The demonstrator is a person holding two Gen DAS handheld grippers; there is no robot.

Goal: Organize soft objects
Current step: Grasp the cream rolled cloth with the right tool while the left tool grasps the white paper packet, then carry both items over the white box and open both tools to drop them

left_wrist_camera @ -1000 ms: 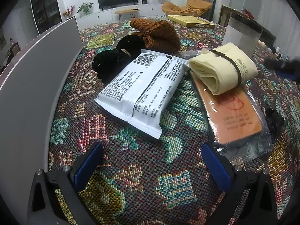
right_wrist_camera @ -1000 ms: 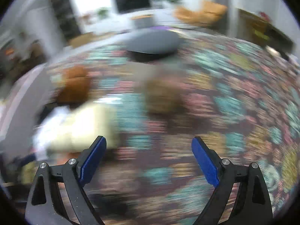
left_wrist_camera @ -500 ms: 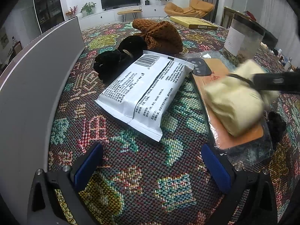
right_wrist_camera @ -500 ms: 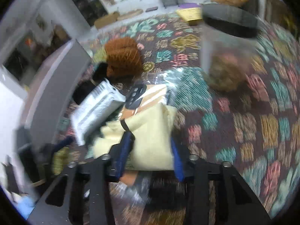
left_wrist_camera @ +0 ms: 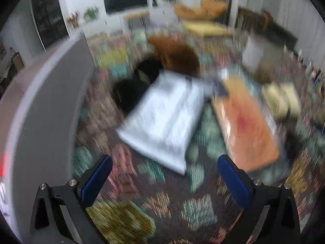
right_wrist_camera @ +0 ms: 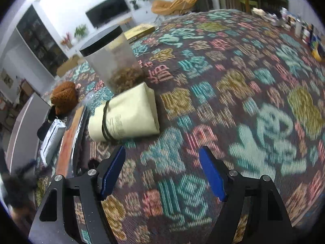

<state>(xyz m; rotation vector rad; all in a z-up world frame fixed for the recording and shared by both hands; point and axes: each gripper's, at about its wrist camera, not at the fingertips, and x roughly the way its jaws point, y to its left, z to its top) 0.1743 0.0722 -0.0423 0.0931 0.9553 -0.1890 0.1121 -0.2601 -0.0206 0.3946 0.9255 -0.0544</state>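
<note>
Patterned cloth point(right_wrist_camera: 233, 105) bare rightward | cream roll point(right_wrist_camera: 124, 116) beside jar point(right_wrist_camera: 113, 61) | right claw point(right_wrist_camera: 162, 170) agape

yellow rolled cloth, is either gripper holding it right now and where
Nothing is held. The yellow rolled cloth lies on the patterned tablecloth, apart from the open right gripper. The left gripper is open and empty too.

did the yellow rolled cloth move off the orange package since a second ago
Yes. The yellow rolled cloth no longer lies on the orange package; it now rests on the patterned tablecloth to its right, by the clear jar, released from the open right tool.
</note>
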